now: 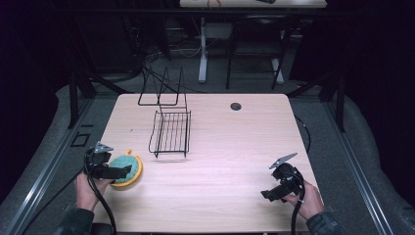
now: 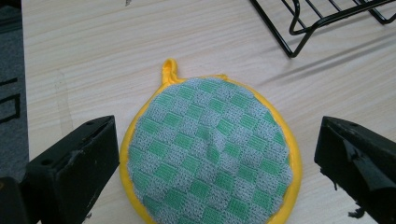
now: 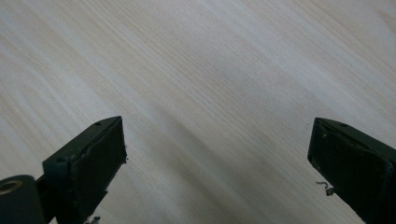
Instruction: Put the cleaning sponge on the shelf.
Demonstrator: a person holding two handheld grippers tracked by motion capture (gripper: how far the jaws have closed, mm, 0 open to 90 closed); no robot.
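A round pot holder (image 1: 126, 166) (image 2: 210, 151) with a green-and-grey check face and a yellow rim and loop lies flat near the table's front left. My left gripper (image 1: 117, 172) (image 2: 215, 163) hangs just over it, open, with one jaw on each side of the pad. A black wire rack (image 1: 170, 132) (image 2: 322, 18) stands in the middle of the table, beyond the pot holder. At the front right my right gripper (image 1: 270, 194) (image 3: 219, 163) is open over bare wood, nothing between its jaws.
The light wooden table (image 1: 220, 161) has a round cable hole (image 1: 236, 106) at the back. A tall wire stand (image 1: 161, 90) rises behind the rack. Dark floor, cables and another desk's legs lie beyond the far edge.
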